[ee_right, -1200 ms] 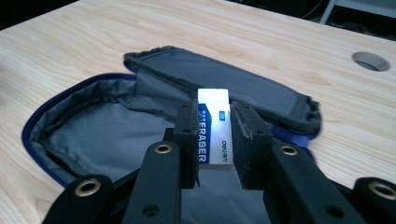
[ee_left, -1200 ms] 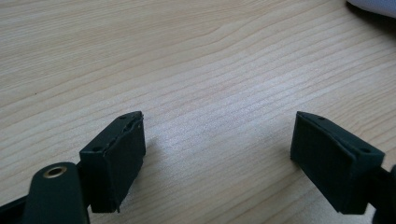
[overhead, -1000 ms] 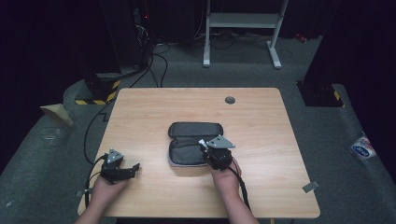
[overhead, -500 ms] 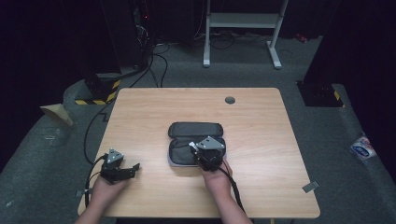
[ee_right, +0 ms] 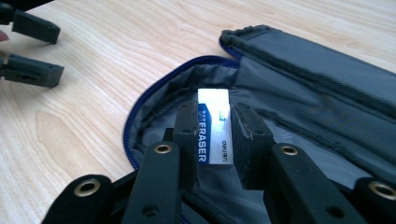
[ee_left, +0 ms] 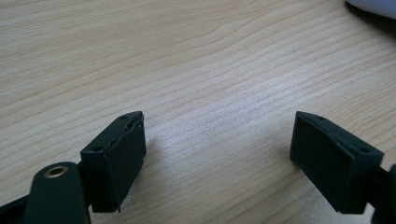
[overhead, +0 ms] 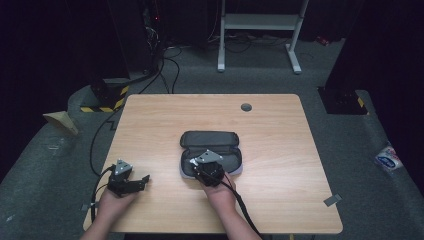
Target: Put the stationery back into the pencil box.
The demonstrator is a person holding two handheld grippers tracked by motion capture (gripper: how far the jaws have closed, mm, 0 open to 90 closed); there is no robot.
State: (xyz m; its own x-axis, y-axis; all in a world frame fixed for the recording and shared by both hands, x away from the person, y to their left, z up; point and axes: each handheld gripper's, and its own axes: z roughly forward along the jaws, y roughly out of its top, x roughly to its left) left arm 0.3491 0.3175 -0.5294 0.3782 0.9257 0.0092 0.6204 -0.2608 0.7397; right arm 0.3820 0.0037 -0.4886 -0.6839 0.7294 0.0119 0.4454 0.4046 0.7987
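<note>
An open grey pencil case point(overhead: 210, 150) with a blue zip lies in the middle of the wooden table point(overhead: 165, 120). My right gripper point(ee_right: 212, 128) is shut on a white eraser point(ee_right: 214, 116) with a blue printed sleeve, and holds it over the near-left corner of the case's grey lining point(ee_right: 299, 98). In the high view the right gripper point(overhead: 207, 170) sits at the case's front edge. My left gripper point(ee_left: 217, 140) rests open just above bare wood with nothing between its pads; in the high view the left gripper point(overhead: 140, 181) is near the front-left of the table.
A round grey cable grommet point(overhead: 246, 107) sits near the table's far edge. Cables trail from both grippers off the front of the table. Dark floor, a white stand point(overhead: 260, 22) and black equipment lie beyond the table.
My right gripper has moved left along the case's front edge with the eraser in it, and slightly lower. The left gripper has stayed still.
</note>
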